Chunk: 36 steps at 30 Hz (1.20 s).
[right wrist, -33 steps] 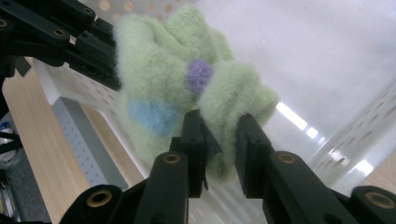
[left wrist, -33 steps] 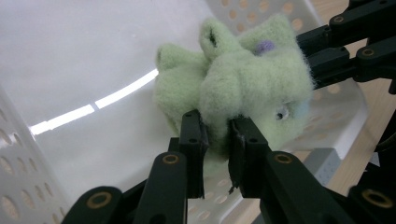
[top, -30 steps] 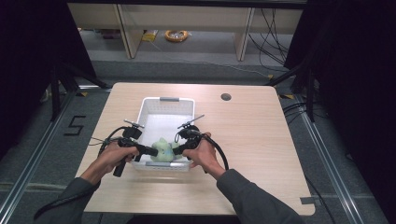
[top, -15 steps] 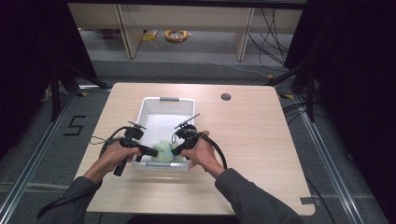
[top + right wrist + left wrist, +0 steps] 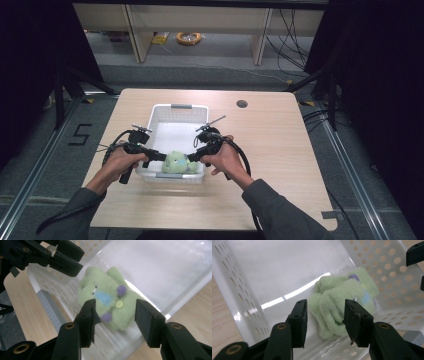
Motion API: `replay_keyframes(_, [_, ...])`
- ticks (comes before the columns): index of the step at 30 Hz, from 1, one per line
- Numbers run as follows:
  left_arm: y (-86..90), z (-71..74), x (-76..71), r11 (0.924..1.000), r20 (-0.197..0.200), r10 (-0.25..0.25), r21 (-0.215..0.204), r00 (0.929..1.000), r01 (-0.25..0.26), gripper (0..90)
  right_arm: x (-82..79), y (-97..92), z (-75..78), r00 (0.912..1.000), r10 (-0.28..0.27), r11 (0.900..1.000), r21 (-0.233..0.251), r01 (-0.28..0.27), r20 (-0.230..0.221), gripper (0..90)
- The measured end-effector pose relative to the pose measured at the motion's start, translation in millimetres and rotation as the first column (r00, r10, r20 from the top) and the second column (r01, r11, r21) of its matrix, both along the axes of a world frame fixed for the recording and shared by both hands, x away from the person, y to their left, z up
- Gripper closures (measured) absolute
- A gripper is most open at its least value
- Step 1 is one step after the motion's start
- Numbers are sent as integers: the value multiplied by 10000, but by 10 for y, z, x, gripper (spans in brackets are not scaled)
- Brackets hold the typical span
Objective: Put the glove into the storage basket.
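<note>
Now both my left gripper [image 5: 161, 157] and right gripper [image 5: 192, 156] have just been spreading, touching nothing, so the green plush toy [image 5: 176, 162] rests alone in the white basket [image 5: 172, 111].

Between the jaws of the right gripper [image 5: 113, 315] lies a green toy [image 5: 110, 303] of soft, fuzzy fleece cloth, matt, with a smooth yellow button and nubbly purple tufts. Around it the white basket [image 5: 242, 305] looks like hard plastic, its floor glossy and its walls perforated. The jaws themselves are matt black with brass-coloured rivets. Beneath them the bench [image 5: 280, 135] shows a smooth pale wood grain.
</note>
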<state>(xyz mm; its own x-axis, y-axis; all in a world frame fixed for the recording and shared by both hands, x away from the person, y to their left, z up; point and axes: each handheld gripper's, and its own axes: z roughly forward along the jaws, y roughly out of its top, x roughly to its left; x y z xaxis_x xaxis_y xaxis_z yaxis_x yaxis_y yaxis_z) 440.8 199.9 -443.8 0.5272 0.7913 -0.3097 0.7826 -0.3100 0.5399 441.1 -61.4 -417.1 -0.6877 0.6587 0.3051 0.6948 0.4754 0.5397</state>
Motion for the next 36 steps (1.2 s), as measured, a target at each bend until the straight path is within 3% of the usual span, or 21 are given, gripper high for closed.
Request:
replay_keyframes(3, [1,32,-13,9999,86,-12,-146,10000,13,516,-20,-55,29,10000,-22,10000,36,22,62,519])
replay_keyframes(4, [-6,39,-17,9997,125,92,-237,9999,-89,511,-34,-68,41,9996,-265,9996,-43,264,-135,517])
replay_keyframes(5, [4,61,-22,9999,180,56,-161,9998,-53,505,-30,-84,40,10000,-48,9999,139,49,-37,512])
replay_keyframes(9, [-11,112,-56,9988,319,313,-399,9990,-301,467,-56,-146,76,10000,-65,9997,236,66,-53,501])
replay_keyframes(10, [-29,121,-71,9967,282,535,-629,9982,-516,443,-67,-166,84,9999,52,9992,395,-55,91,494])
replay_keyframes(11, [-19,142,-86,9973,329,374,-645,9988,-352,430,-59,-186,84,9994,275,9985,472,-286,230,490])
replay_keyframes(12, [-24,151,-98,9967,375,382,-737,9986,-354,427,-80,-206,106,9999,-154,9994,312,153,42,481])
replay_keyframes(13, [-30,161,-114,9964,399,382,-772,9985,-351,420,-67,-221,94,9990,173,9977,647,-200,411,475])
replay_keyframes(15, [-48,182,-153,9949,368,291,-974,9989,-254,396,-95,-249,118,9996,80,9967,802,-102,279,465])
replay_keyframes(16, [-60,187,-178,9936,334,316,-1094,9989,-278,378,-86,-289,118,9983,255,9962,816,-297,520,453])
replay_keyframes(19, [-103,201,-253,9914,320,429,-1247,9986,-386,342,-130,-348,130,9986,127,9957,909,-174,514,428])
replay_keyframes(20, [-101,211,-268,9933,332,331,-1115,9989,-292,334,-148,-372,136,9987,64,9951,984,-113,501,424])
replay_keyframes(22, [-133,227,-322,9898,386,352,-1395,9986,-295,320,-163,-424,140,9979,48,9945,1039,-116,649,409])
replay_keyframes(23, [-150,241,-358,9885,395,290,-1497,9988,-228,318,-188,-439,150,9989,-48,9928,1198,-8,457,404])
replay_keyframes(26, [-179,261,-434,9871,493,207,-1596,9986,-125,300,-216,-527,156,9967,68,9914,1297,-173,815,379])
replay_keyframes(30, [-222,273,-532,9852,638,128,-1712,9979,-17,281,-279,-612,172,9975,32,9884,1512,-138,704,366])
replay_keyframes(36, [-314,280,-692,9792,833,59,-2025,9965,112,263,-351,-734,187,9954,19,9888,1487,-162,956,351])
